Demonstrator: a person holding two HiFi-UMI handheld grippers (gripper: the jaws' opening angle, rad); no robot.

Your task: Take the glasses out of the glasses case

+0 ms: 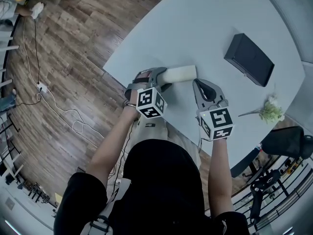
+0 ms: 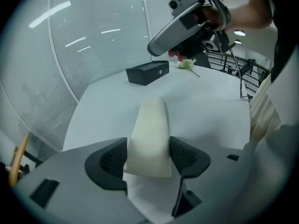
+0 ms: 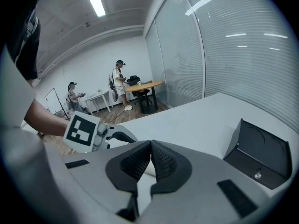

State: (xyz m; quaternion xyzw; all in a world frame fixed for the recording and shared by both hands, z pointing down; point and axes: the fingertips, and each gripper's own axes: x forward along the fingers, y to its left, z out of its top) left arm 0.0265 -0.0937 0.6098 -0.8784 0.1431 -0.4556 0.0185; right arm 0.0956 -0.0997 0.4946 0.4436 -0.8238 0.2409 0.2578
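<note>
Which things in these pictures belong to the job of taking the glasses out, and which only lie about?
Belong to the job: cream oblong glasses case, clamped in the left gripper; right gripper, shut and empty.
Only lying about: black rectangular box; pale flower sprig, both on the white table.

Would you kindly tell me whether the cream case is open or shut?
Shut: the case shows no raised lid, clamped in the left claw.

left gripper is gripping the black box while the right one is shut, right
Not quite. The left gripper is gripping the cream glasses case, not the black box, which sits untouched farther back; the left gripper view shows this. The right gripper is indeed shut.
</note>
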